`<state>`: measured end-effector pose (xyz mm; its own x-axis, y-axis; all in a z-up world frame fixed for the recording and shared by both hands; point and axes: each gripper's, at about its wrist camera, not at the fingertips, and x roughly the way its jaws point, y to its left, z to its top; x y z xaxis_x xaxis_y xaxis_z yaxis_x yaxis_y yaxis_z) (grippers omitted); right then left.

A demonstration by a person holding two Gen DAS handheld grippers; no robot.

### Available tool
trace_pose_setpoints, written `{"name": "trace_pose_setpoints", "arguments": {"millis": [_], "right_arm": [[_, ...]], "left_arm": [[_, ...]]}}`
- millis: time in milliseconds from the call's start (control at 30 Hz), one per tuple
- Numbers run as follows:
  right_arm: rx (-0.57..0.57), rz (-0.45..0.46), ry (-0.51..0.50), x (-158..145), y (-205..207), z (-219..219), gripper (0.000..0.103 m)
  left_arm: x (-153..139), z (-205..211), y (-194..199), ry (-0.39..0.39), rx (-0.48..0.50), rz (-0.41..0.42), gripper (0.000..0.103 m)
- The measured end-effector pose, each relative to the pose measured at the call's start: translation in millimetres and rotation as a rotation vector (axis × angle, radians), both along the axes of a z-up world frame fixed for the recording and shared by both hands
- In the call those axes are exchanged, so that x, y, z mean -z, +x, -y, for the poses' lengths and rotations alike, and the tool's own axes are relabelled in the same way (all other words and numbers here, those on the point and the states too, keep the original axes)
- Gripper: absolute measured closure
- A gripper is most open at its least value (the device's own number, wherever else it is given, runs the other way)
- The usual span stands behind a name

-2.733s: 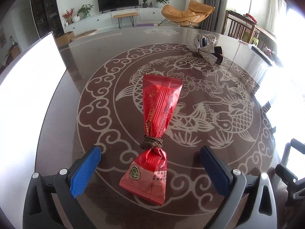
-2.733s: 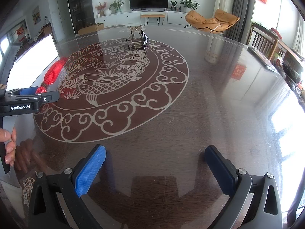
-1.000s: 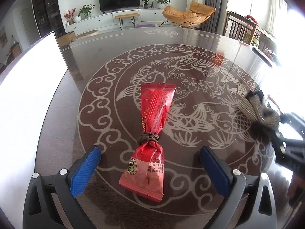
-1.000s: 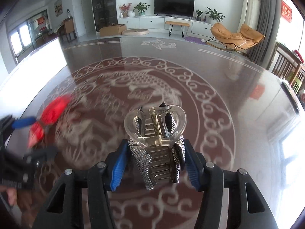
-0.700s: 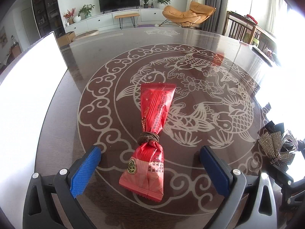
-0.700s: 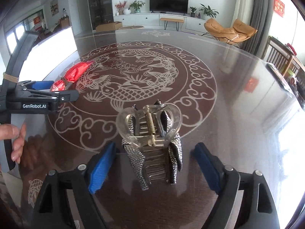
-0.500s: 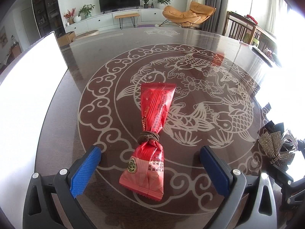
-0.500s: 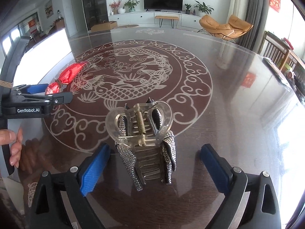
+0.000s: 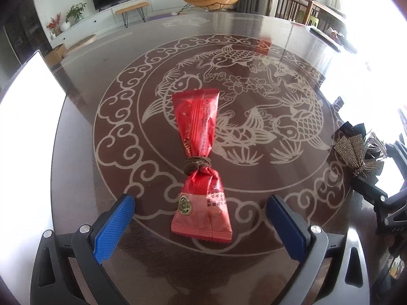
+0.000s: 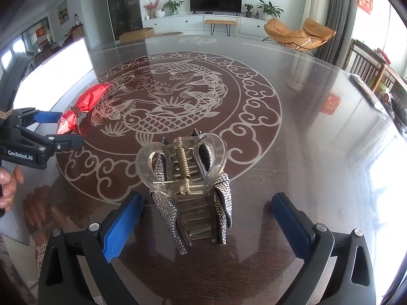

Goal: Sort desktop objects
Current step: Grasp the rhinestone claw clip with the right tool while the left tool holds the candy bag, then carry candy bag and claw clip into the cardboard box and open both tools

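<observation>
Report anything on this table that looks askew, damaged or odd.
Only the red snack packet stands out: a brown cord is knotted around its middle, pinching it into a bow shape. The rhinestone hair claw stands on its teeth, intact.

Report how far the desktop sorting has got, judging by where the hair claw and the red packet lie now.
Done: the hair claw stands on the table, released; the right gripper is opening, its fingers clear of it. In hand: nothing. The left gripper is open around the red snack packet, not touching. Left: gripping and placing the packet; no destination shows.
</observation>
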<state>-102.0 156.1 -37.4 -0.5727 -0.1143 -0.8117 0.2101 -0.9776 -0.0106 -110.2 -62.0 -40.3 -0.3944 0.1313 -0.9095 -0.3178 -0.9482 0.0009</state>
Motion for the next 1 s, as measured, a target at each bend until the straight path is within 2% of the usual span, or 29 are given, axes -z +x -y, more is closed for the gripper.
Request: {"name": "trace_pose_setpoints", "arguments": {"millis": [133,167,200,233,300,400,533,600,633,667,800,900,1000], "right_arm": [[0.001,0.001,0.0,0.5,-2.3,0.6,0.002],[0.001,0.001,0.0,0.4,-2.4,0.3,0.002],[0.001,0.001,-0.001,0.4,-2.3,0.3,0.002],[0.001,0.001,0.0,0.4,-2.2,0.6,0.002],[0.001,0.001,-0.001,0.3,-2.3,0.4,0.002],[-0.023,0.01,-0.033,-0.3,-2.8,-0.7,0.0],[-0.147,0.114,-0.14,-10.7,-17.8,-7.6,0.0],[-0.165,0.137,-0.124,-16.0,-25.6,-6.7,0.003],[-0.172,0.139,-0.112,-17.6,-28.9,-5.1,0.021],[-0.177,0.145,-0.097,-17.8,-31.5,-3.2,0.046],[-0.154,0.131,-0.047,-28.8,-30.9,4.7,0.047],[-0.15,0.096,-0.077,-56.4,-23.1,10.1,0.047],[-0.19,0.068,-0.099,-92.7,-21.7,33.7,0.047]], "left_arm": [[-0.3,2.8,-5.2,-0.004,-0.047,-0.009,0.001],[-2.3,0.1,-5.3,0.002,-0.041,-0.034,0.007],[-5.8,-3.0,-5.3,0.009,-0.04,-0.063,0.028],[-9.0,-6.5,-6.0,0.013,-0.042,-0.084,0.057],[-11.4,-12.8,-8.4,0.017,-0.042,-0.093,0.082],[-11.2,-10.0,1.3,0.043,-0.071,-0.127,0.082],[-13.9,6.3,30.9,0.12,-0.114,-0.148,0.082],[-16.1,12.4,46.9,0.146,-0.123,-0.165,0.082],[-17.7,15.7,54.7,0.159,-0.127,-0.175,0.082],[-20.0,18.7,61.7,0.171,-0.13,-0.183,0.082],[-40.7,30.5,88.8,0.233,-0.141,-0.226,0.082],[-69.0,40.7,106.1,0.301,-0.158,-0.27,0.082],[-103.6,64.0,122.2,0.376,-0.199,-0.311,0.082]]}}
